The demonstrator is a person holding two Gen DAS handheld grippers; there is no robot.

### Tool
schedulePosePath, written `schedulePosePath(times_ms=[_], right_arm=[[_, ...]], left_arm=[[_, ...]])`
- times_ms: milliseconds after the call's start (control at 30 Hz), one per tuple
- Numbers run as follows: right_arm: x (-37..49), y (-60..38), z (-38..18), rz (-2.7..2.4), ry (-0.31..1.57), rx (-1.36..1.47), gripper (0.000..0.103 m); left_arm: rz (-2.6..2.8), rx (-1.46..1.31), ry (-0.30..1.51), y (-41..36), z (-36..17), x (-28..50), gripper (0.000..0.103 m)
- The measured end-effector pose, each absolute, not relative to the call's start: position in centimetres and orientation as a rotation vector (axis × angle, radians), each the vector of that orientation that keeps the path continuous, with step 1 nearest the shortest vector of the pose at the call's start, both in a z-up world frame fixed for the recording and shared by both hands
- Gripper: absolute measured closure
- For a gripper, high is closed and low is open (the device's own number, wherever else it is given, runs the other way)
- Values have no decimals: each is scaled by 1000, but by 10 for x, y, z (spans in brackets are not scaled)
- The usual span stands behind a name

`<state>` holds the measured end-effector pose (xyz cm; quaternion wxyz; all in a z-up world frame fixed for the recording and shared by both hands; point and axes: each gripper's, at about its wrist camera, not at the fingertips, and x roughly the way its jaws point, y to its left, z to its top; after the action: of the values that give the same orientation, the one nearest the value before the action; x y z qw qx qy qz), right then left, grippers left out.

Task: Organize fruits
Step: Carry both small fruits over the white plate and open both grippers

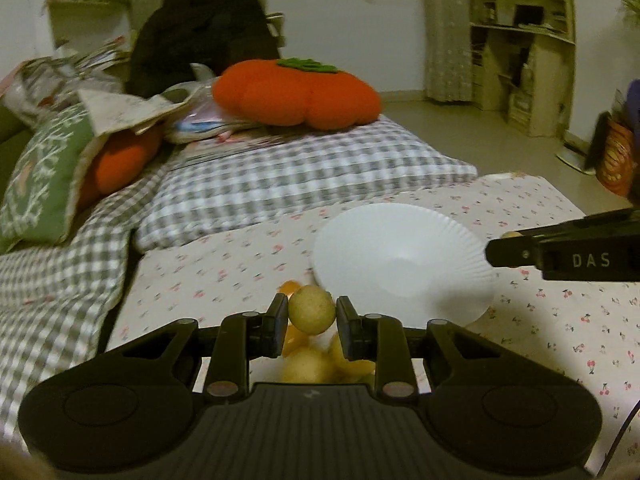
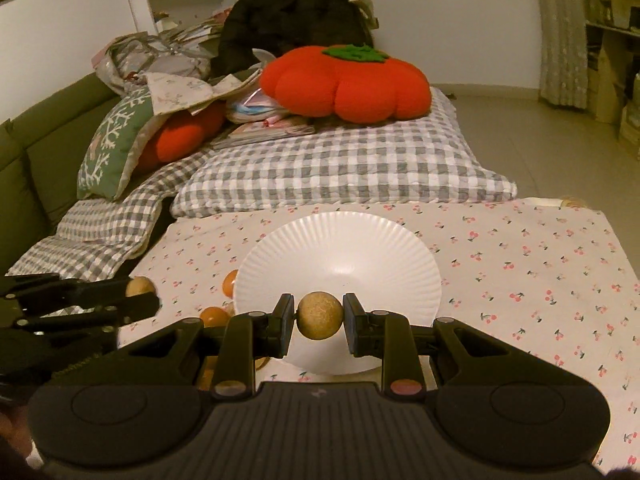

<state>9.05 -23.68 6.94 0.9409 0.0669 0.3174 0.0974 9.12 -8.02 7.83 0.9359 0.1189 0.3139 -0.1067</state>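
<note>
Right wrist view: one brown round fruit [image 2: 320, 315] is gripped by the right tool [image 2: 319, 317] at lower centre, over one white bowl [image 2: 400, 256] with nothing inside. Left tool [image 1: 312, 316] grips another round fruit [image 1: 312, 310]. Two oranges [image 2: 214, 315] lie at the bowl's left.

White bowl [image 2: 338, 256] open above; oranges [image 2: 214, 315] crowd its left rim
</note>
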Motion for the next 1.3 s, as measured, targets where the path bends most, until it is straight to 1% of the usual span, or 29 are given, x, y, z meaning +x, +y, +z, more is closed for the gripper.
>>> schedulePosePath(times_ms=[167, 400, 667, 800, 967, 1300], right_arm=[[100, -248, 66, 199, 670, 160, 79], [122, -255, 48, 194, 756, 181, 79], [144, -250, 23, 193, 856, 210, 79], [152, -251, 16, 200, 876, 246, 79], [158, -252, 8, 193, 889, 252, 79], [158, -258, 8, 196, 893, 323, 73]], left_arm=[[-261, 274, 639, -99, 70, 114, 89], [-354, 219, 702, -115, 49, 137, 89], [-417, 144, 763, -113, 23, 163, 89], [-459, 109, 784, -113, 17, 168, 88], [-457, 142, 792, -118, 9, 170, 88], [-468, 83, 799, -104, 14, 170, 85]])
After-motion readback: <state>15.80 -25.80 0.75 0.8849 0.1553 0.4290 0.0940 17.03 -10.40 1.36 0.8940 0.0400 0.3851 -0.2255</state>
